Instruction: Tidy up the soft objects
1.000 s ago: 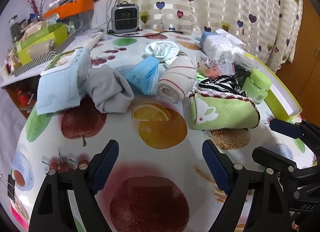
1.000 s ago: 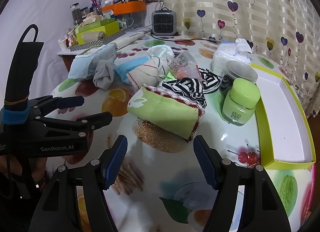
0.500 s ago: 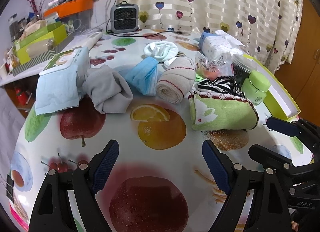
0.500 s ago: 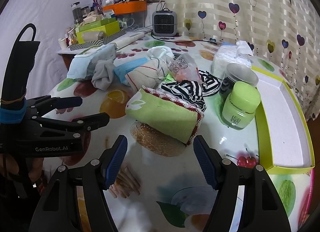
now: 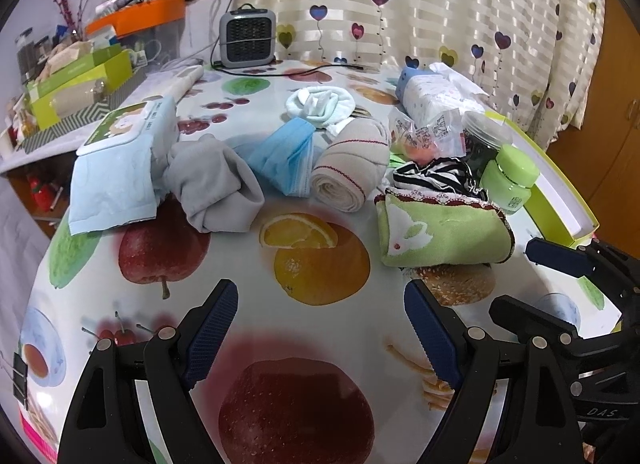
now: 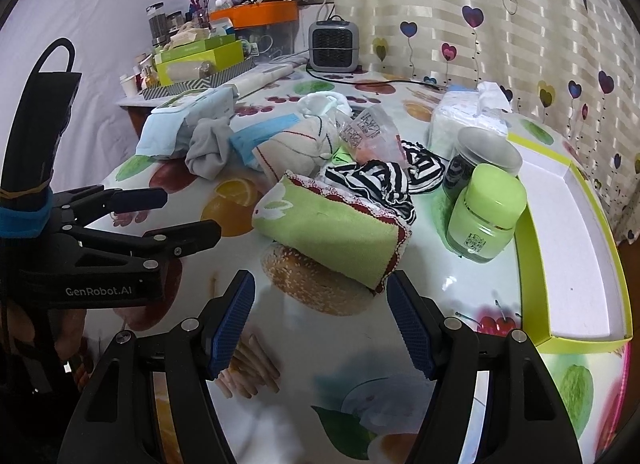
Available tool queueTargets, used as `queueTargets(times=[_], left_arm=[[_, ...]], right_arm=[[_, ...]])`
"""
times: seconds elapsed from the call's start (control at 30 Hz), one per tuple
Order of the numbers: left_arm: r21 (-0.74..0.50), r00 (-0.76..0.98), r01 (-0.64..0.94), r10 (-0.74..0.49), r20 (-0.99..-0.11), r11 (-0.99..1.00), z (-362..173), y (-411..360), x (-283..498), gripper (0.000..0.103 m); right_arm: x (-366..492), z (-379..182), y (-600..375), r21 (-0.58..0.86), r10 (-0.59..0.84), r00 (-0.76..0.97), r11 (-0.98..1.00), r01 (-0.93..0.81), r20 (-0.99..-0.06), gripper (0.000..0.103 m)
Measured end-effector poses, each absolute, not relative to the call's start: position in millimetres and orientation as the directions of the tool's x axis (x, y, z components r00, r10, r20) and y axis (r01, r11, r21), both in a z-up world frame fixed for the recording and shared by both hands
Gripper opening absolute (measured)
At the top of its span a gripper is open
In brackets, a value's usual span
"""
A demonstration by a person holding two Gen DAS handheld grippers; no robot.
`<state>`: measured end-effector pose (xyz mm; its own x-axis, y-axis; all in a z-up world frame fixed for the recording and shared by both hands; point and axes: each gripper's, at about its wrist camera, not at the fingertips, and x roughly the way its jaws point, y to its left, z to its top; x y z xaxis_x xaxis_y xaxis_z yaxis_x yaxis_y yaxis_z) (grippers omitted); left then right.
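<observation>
Counter: fruit-printed glossy counter (image 5: 320, 328) carries everything; the soft things lie scattered across its middle, none gathered yet.
Tray: shallow lime-green box with white lining (image 6: 576, 232) sits at the right edge and holds nothing that shows; in my judgement it is the likely place for the soft things, though the pictures do not prove it.
Green towel: folded light-green terry towel with red scalloped trim (image 6: 332, 232) lies nearest the right hand-held gripper, untouched on the counter, partly over the printed bun.
Grey cloth: crumpled grey fabric (image 5: 212, 187) rests against the pale-blue wipes pack (image 5: 116, 171), well left of the towel.
Bandage roll: beige rolled cloth with a thin red line (image 5: 348, 167) lies between the blue pleated face mask (image 5: 284, 159) and the striped piece.
Striped cloth: black-and-white striped fabric (image 6: 380, 179) is bunched just behind the towel.
White sock: balled white-and-mint sock (image 5: 320, 105) sits further back.
Jar: lime-green lidded glass jar (image 6: 486, 211), hard, stands just beside the tray.
Left hand-held gripper (image 5: 316, 336): jaws spread wide, empty, above bare counter.
Right hand-held gripper (image 6: 320, 324): jaws spread wide, empty, facing the towel's near end.
Progress: nothing sorted so far; all soft pieces remain to be moved.
</observation>
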<state>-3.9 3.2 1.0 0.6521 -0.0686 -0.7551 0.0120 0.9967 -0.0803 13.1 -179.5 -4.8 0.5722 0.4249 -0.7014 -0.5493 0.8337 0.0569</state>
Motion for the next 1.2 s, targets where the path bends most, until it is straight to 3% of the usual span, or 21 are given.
queueTargets(times=[0.63, 1.2], left_arm=[[-0.09, 0.652, 0.019, -0.081, -0.754, 0.996, 2, 4, 0, 0.086], [-0.125, 0.641, -0.007, -0.092, -0.762, 0.992, -1, 23, 11, 0.086]], right_arm=[[22, -10, -170, 0.041, 0.413, 0.549, 0.823, -0.566, -0.727, 0.069], [42, -10, -135, -0.229, 0.36, 0.622, 0.71, -0.666, -0.696, 0.069]])
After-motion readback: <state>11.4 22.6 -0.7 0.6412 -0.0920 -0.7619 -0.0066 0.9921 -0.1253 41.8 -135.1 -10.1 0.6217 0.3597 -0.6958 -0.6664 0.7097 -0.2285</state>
